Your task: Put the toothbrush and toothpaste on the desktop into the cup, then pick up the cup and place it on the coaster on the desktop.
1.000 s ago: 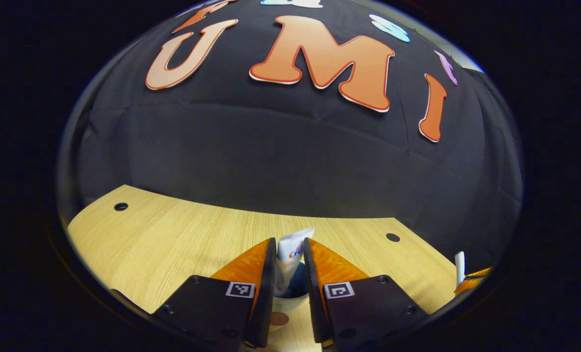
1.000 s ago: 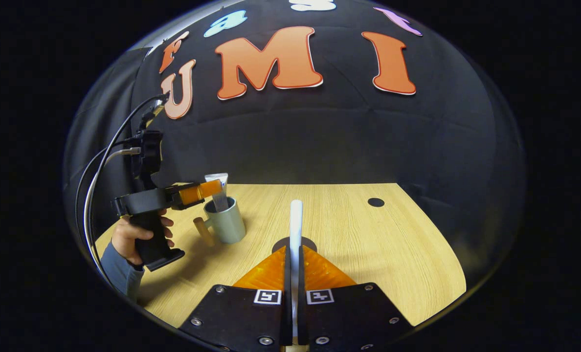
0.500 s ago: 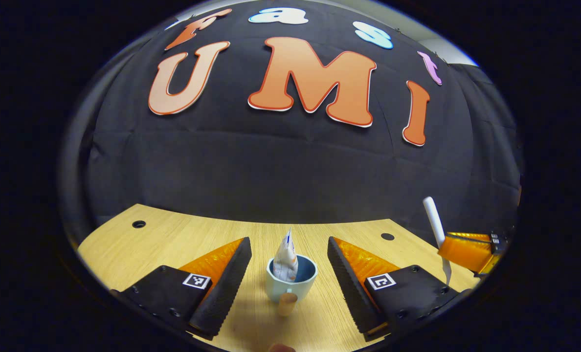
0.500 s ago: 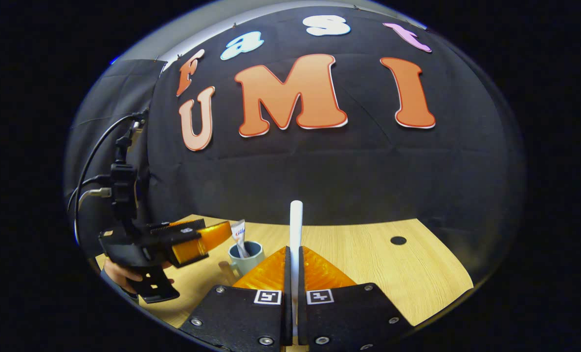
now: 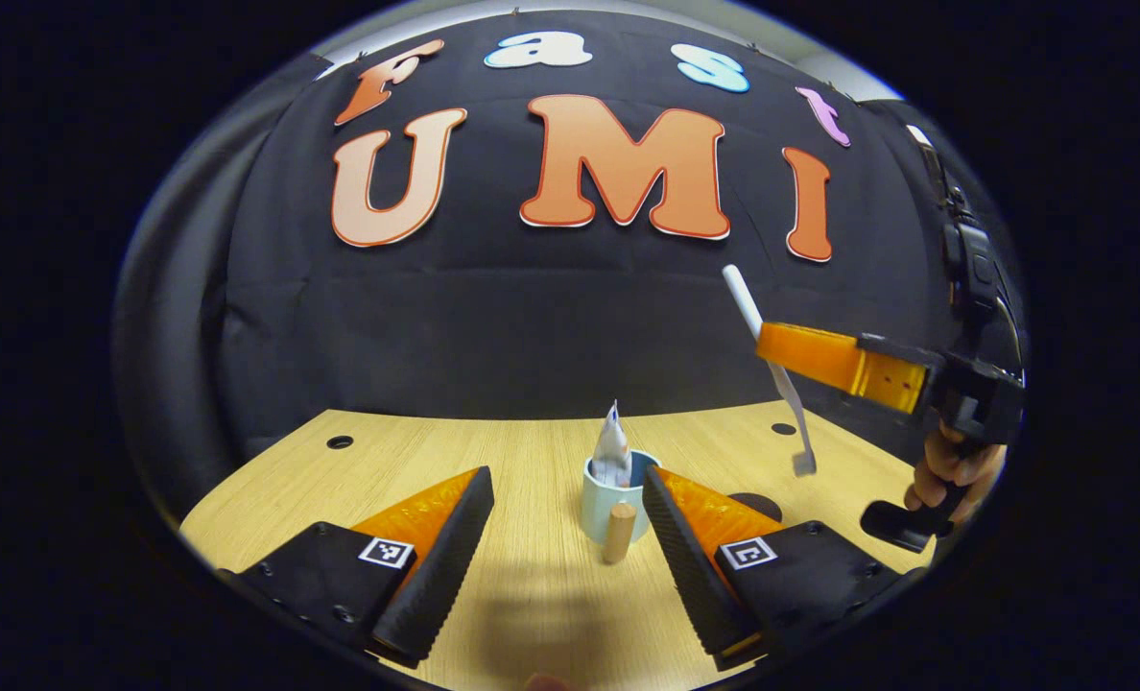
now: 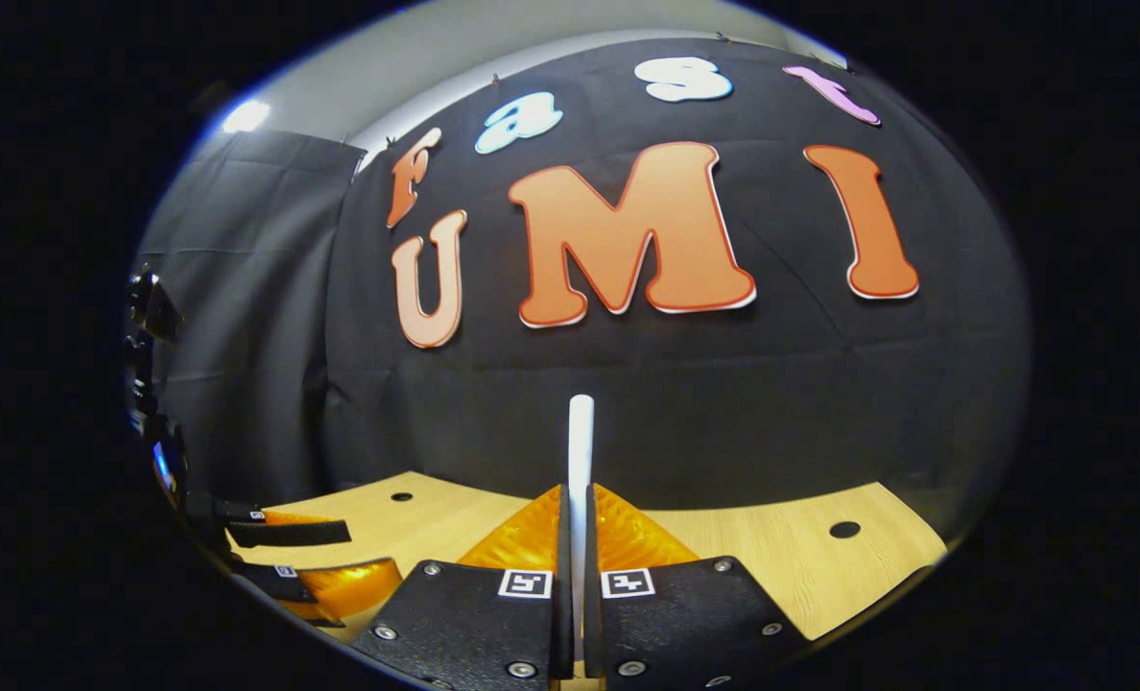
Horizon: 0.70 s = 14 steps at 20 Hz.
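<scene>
While the left gripper (image 5: 567,537) hangs low over the desk (image 5: 522,614) with its jaws wide apart and nothing between them, the pale blue cup (image 5: 608,499) stands on the desk just ahead, seen through the gap. Toothpaste (image 5: 612,453) sits upright in the cup, crimped end poking above the rim. Cup's wooden handle (image 5: 618,533) faces the camera. A dark round coaster (image 5: 755,504) lies flat just right of the cup, partly hidden behind the left gripper's right-hand finger. Higher up to the right, the right gripper (image 5: 771,347) is held in a hand (image 5: 954,465), clamped on the white toothbrush (image 5: 771,369); the brush is tilted, handle end up, bristle end down, in the air above the coaster side of the desk and clear of the cup. Right gripper view: the fingers (image 6: 532,533) are closed tight on the toothbrush (image 6: 581,451), whose white shaft rises straight up between them. Round holes (image 5: 340,442) dot the desk's far corners. Cables run from the right gripper's body (image 5: 973,259).
</scene>
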Available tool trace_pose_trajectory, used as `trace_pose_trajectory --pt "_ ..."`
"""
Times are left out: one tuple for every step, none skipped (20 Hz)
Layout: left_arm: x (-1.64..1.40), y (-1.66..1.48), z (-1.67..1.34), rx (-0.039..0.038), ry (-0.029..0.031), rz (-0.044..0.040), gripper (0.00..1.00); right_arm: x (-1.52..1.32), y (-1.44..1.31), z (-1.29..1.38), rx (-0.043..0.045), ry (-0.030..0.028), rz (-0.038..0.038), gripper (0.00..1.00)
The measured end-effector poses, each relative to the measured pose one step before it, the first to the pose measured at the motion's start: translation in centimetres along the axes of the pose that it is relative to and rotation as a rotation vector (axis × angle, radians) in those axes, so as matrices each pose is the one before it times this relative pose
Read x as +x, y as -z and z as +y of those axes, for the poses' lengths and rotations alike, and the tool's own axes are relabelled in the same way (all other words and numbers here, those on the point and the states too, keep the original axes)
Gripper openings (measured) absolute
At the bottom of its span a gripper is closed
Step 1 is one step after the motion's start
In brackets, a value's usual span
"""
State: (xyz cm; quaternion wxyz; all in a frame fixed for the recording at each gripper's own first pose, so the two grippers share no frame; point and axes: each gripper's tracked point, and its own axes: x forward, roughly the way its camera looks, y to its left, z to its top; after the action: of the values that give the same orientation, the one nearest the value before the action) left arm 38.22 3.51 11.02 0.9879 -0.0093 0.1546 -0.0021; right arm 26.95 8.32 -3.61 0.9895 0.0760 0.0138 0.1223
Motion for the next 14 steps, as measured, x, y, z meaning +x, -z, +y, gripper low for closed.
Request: trace_pose_trajectory --pt "-0.102 0.294 0.360 0.00822 -0.00742 0.00249 1.00 0.677 -0.343 0.266 -0.00403 -0.00874 -0.02370 0.05" --pt "-0.130 0.197 0.469 0.00790 -0.01289 0.00245 1.00 0.720 -0.215 0.289 -0.00356 -0.00785 -0.02206 0.05" --pt "-0.125 0.332 0.309 0.00232 -0.00412 0.00150 1.00 0.701 -0.206 0.298 -0.00124 -0.00663 -0.01945 0.05" --pt "-0.006 0.160 0.146 -0.00344 0.00125 0.00127 1.00 0.621 -0.021 0.369 0.00366 -0.01266 -0.01881 0.05" --pt "0.068 0.224 0.050 -0.00425 0.00564 0.00199 1.00 0.579 -0.048 0.221 0.01433 -0.00906 -0.01971 0.04" --pt "-0.021 0.075 0.146 -0.00236 -0.00006 0.00076 1.00 0.630 0.140 0.269 0.02457 -0.01068 -0.02067 0.04" --pt "0.094 0.189 0.079 0.00080 0.00295 0.00020 1.00 0.656 0.260 0.114 0.02807 -0.00960 -0.01822 0.04" --pt "0.042 0.129 0.076 0.00022 0.00033 0.00299 1.00 0.536 0.504 -0.094 0.03924 -0.00513 -0.01651 0.04" --pt "0.141 0.246 -0.054 -0.00666 0.00630 0.00081 1.00 0.586 0.555 -0.081 0.04015 -0.00629 -0.00896 0.05" --pt "0.056 0.115 -0.139 -0.00813 0.00732 0.00290 1.00 0.514 0.648 -0.390 0.02793 0.00296 -0.00708 0.05" --pt "0.156 0.174 -0.108 -0.00375 0.00548 -0.00058 1.00 0.364 0.439 -0.439 0.01371 0.00650 -0.00505 0.04" --pt "0.100 0.016 0.019 0.00029 0.00011 0.00160 1.00 0.163 0.440 -0.329 0.00639 0.00184 -0.00639 0.05" --pt "0.081 0.140 0.006 0.00378 0.00203 0.00006 1.00 0.258 0.250 -0.169 0.00449 -0.00316 -0.00739 0.05" --pt "0.131 0.134 0.062 0.00239 -0.00270 0.00305 1.00 0.296 0.297 0.002 0.00182 -0.00391 -0.00488 0.05"
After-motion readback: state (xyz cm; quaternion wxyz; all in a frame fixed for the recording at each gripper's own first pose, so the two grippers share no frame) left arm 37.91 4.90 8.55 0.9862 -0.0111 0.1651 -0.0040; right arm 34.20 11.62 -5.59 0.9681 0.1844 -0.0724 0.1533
